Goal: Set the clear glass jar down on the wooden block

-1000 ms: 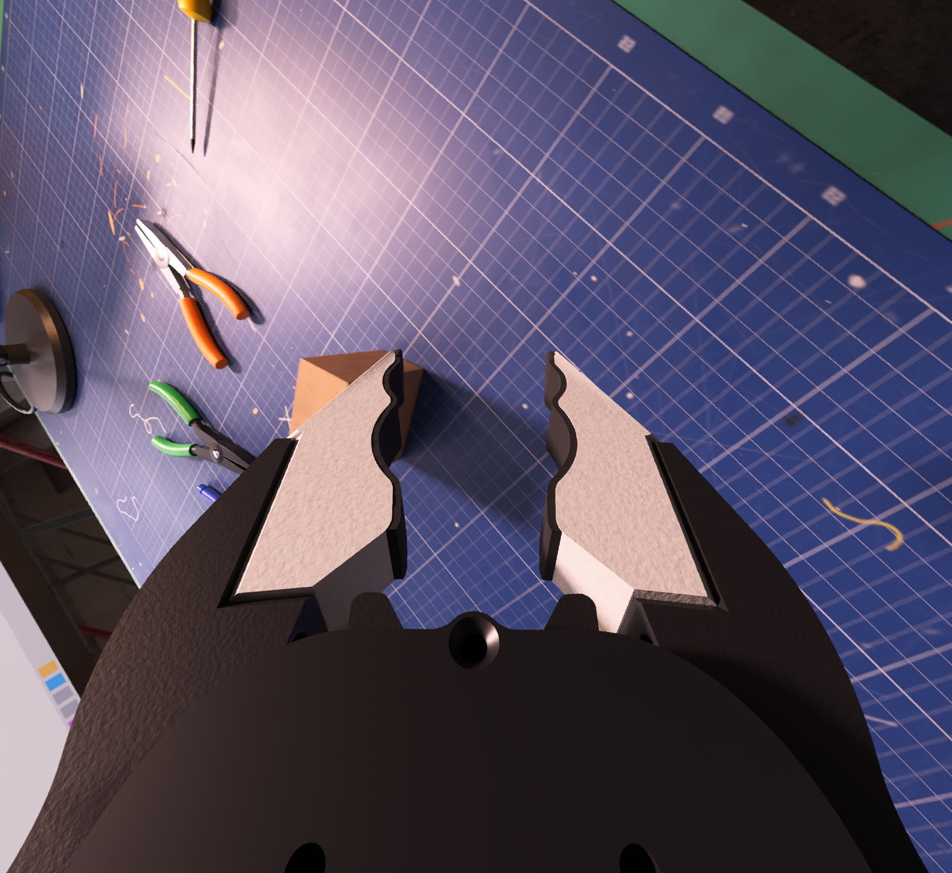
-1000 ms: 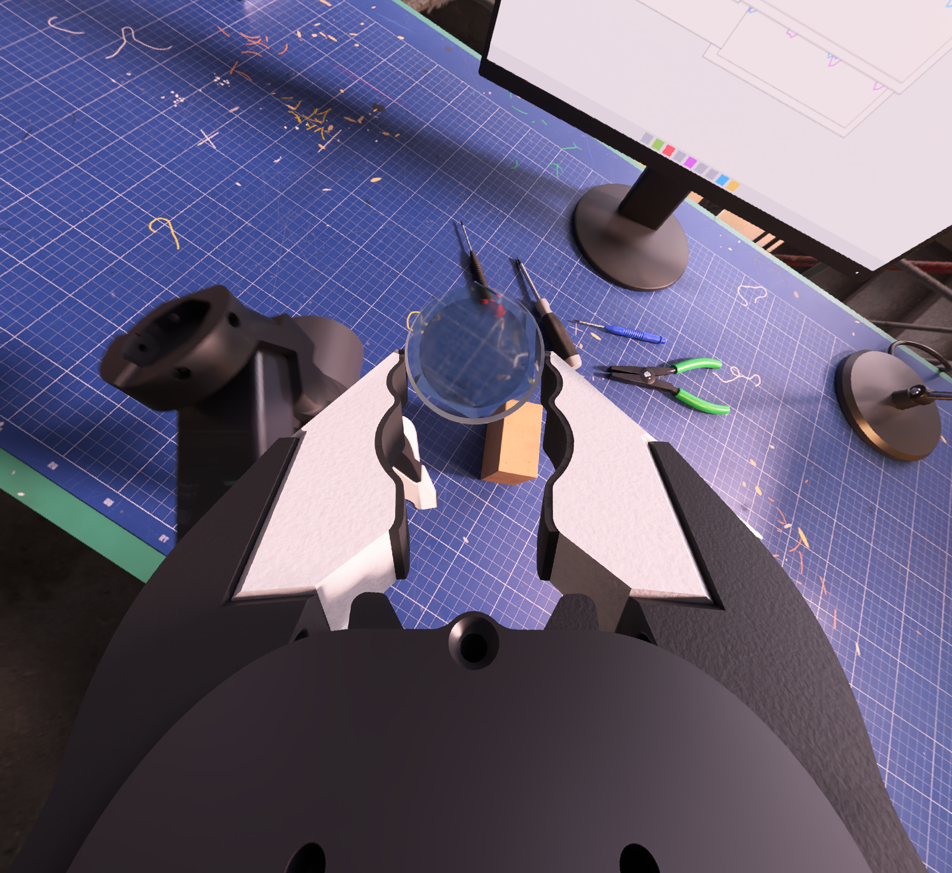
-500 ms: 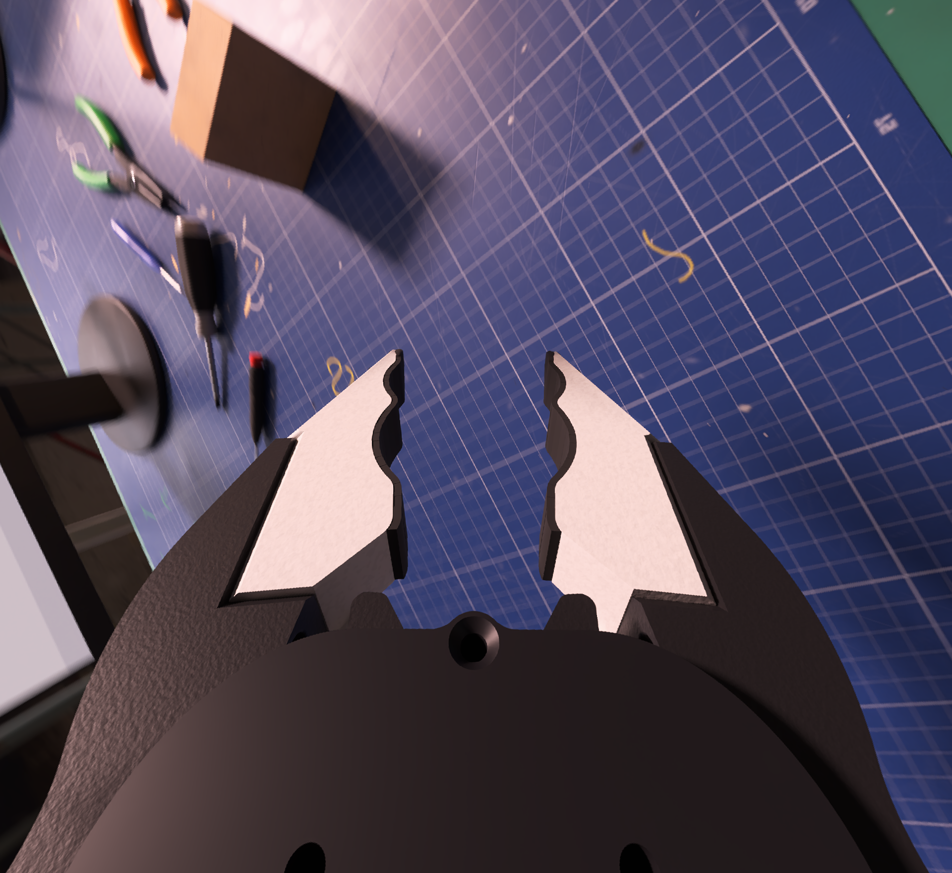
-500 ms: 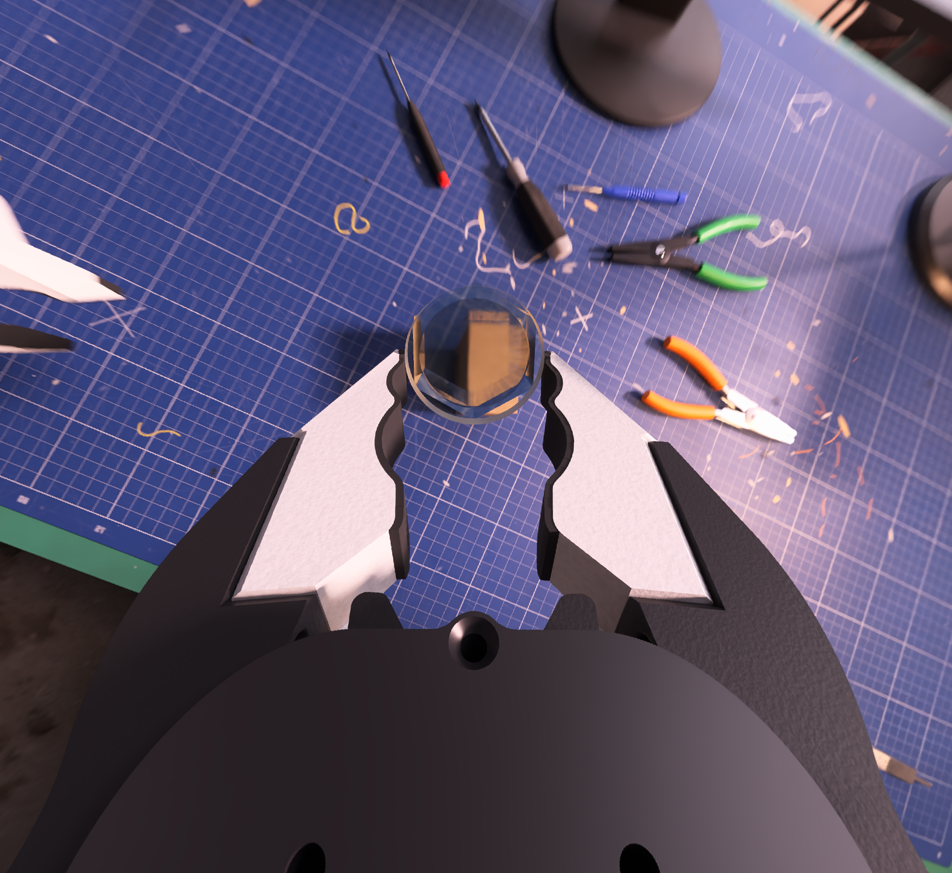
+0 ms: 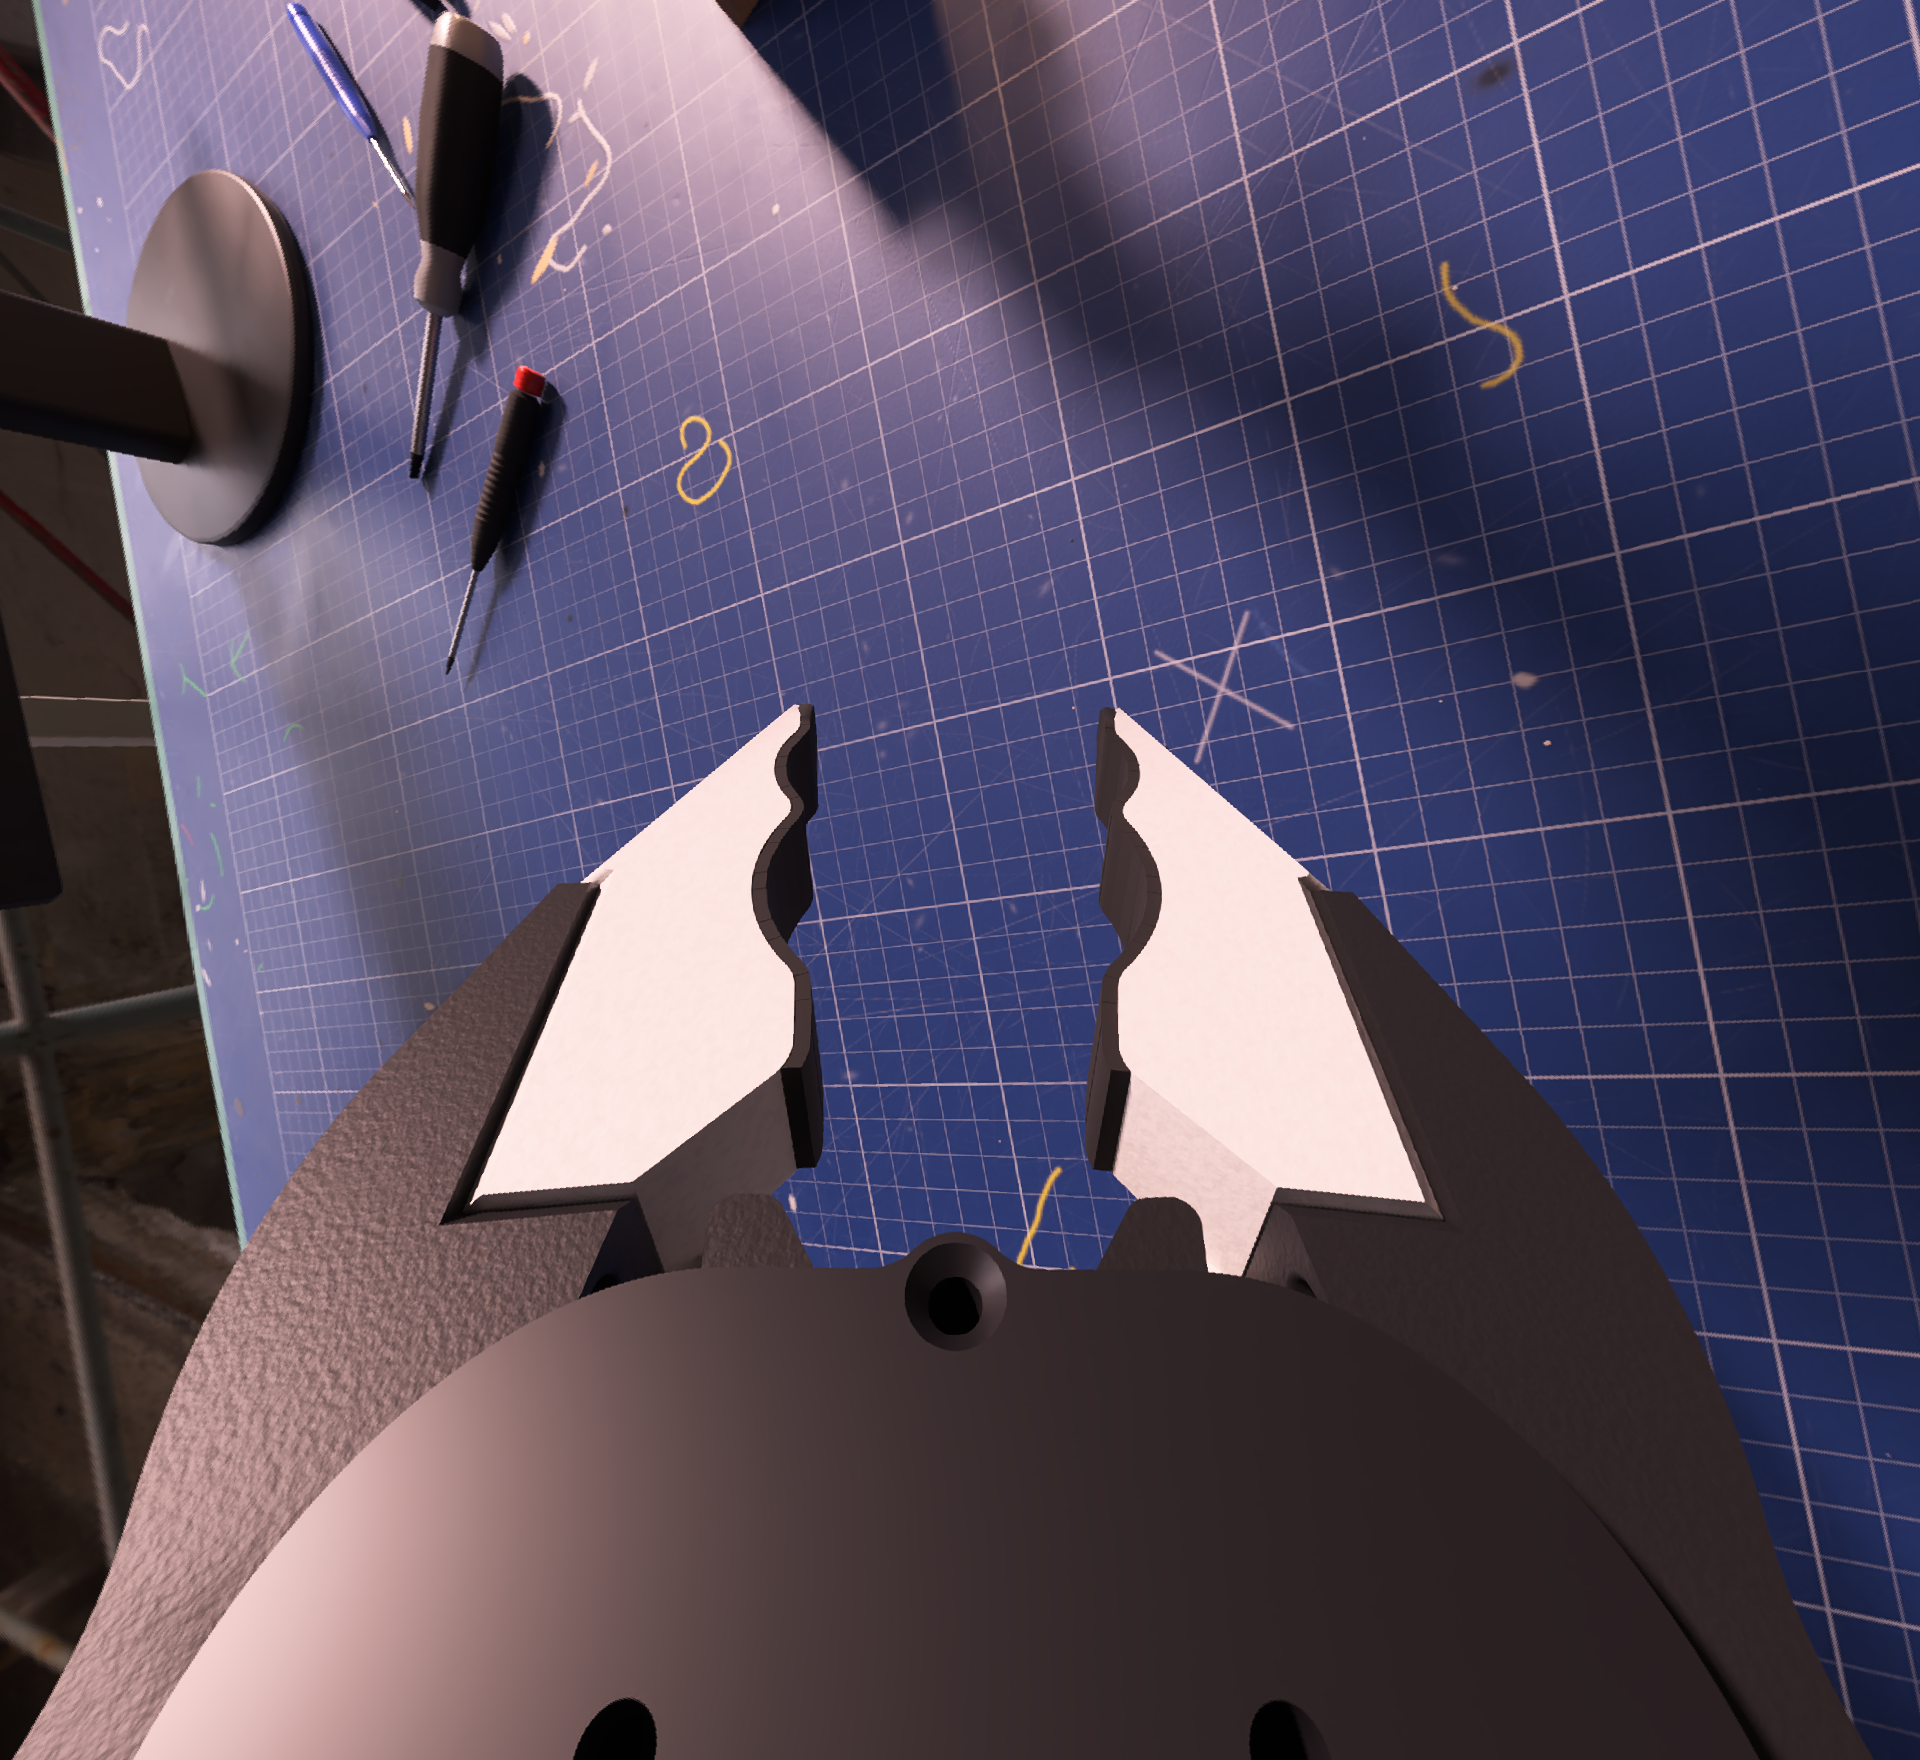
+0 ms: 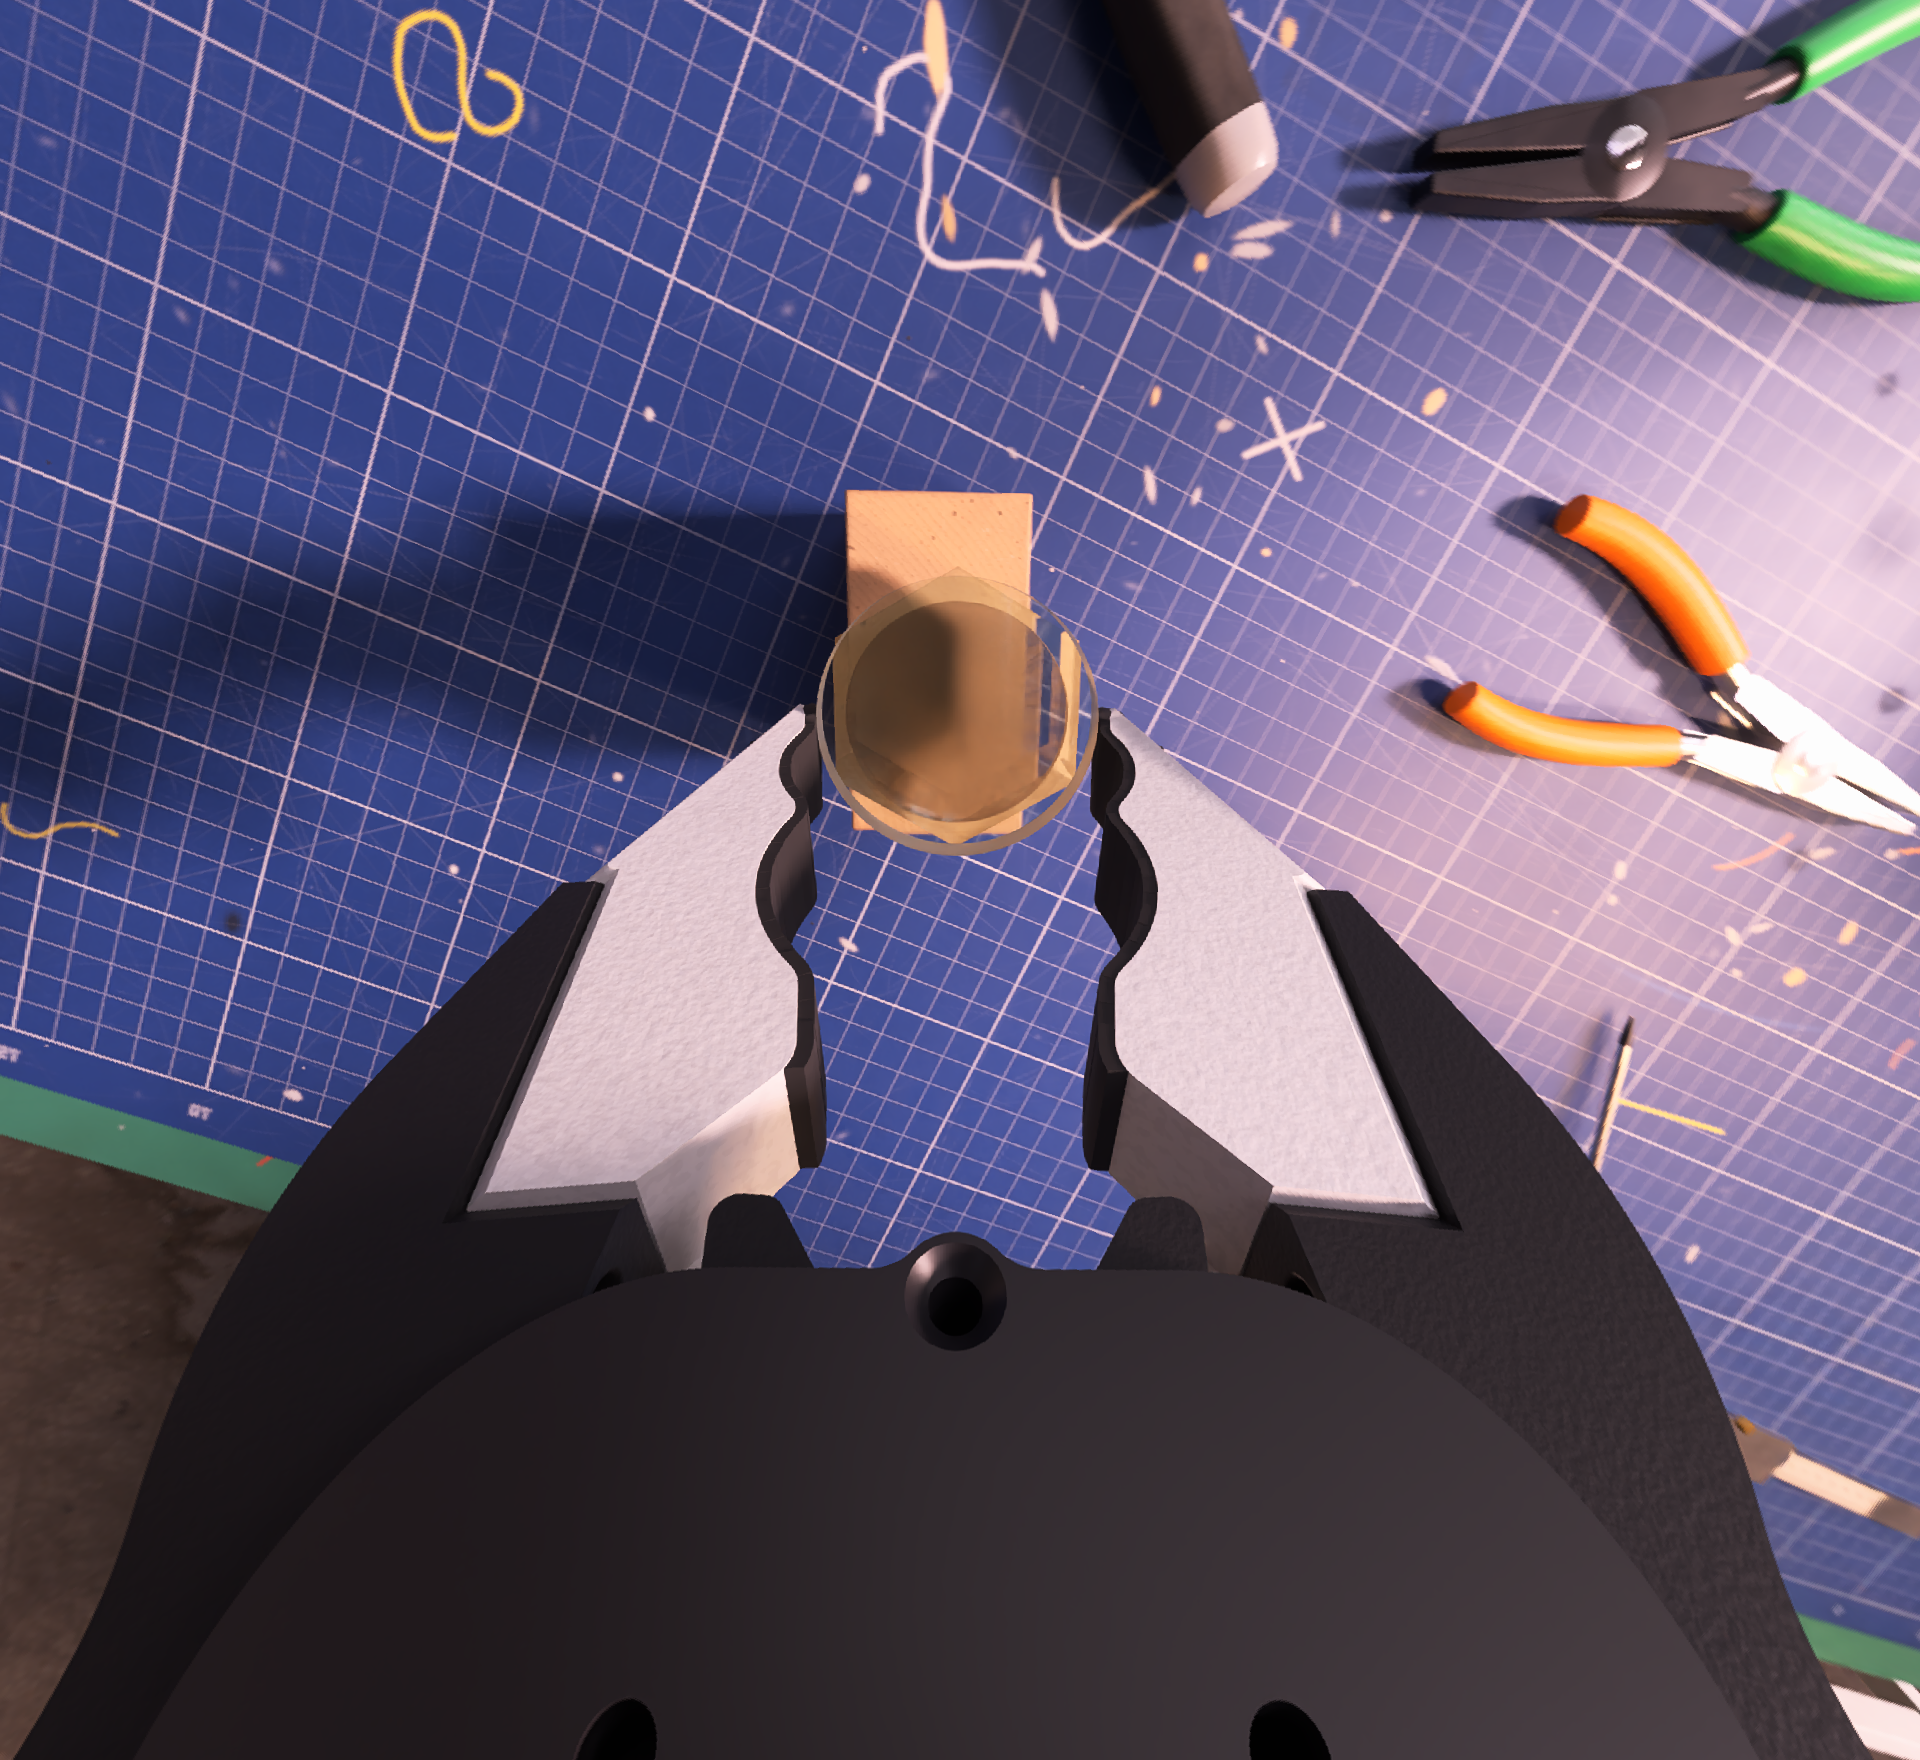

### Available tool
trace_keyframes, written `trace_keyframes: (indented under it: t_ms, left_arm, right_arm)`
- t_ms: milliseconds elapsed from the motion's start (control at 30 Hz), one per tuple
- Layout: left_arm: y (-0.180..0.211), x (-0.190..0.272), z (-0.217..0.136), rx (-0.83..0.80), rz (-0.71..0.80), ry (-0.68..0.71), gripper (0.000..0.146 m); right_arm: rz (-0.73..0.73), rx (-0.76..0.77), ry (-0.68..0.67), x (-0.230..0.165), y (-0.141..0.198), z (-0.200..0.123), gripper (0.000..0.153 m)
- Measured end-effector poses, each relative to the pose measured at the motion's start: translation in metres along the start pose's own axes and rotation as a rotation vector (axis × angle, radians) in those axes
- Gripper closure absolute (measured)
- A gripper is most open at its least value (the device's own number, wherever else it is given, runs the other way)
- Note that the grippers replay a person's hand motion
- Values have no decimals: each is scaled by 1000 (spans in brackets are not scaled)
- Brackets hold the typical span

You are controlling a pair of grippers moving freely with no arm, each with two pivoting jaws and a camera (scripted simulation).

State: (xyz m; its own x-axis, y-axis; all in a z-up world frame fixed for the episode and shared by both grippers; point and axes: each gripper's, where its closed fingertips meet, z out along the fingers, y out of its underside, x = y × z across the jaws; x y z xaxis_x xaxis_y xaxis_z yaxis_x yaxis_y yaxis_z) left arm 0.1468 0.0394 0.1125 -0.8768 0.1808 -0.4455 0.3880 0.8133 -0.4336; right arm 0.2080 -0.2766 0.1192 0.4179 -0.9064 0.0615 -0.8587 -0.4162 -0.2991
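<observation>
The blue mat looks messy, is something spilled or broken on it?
Nothing looks broken. The blue mat is littered with pale chips and curly wire scraps, loose among the pliers and screwdriver. The glass jar looks whole, gripped in the right gripper over the wooden block.

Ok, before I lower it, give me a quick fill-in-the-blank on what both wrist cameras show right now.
1. The right claw is shut on the clear glass ____.
2. Seen through the jar, directly below it, is the wooden ____.
3. The left claw is open and holds ____.
4. Right of the block in the right wrist view lie pliers with ____ handles.

Missing words: jar; block; nothing; orange
</observation>
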Motion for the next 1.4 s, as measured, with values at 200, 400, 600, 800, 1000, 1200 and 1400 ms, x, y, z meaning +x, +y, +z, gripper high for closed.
trace_keyframes:
  t_ms: [200,400,600,800,1000,1200,1400]
  left_arm:
    - [-1,-2,1,2,-6,-12,92]
    - [-4,-8,-2,37,-26,-40,86]
    - [-5,-16,-24,146,-28,25,78]
    - [11,-10,-13,238,32,265,80]
    - [17,-11,1,249,25,332,90]
    - [15,-11,3,284,-17,315,96]
    - [12,-9,3,301,-58,276,96]
  right_arm:
    - [4,-23,-19,-3,2,10,100]
    - [5,-5,-1,-2,0,-1,88]
    - [1,120,33,-5,-12,-45,92]
    - [-39,175,67,-16,-19,-76,97]
    - [-79,237,124,-26,-29,-103,99]
    - [-245,391,145,-85,-53,-156,104]
    - [-412,391,68,-153,-71,-151,105]
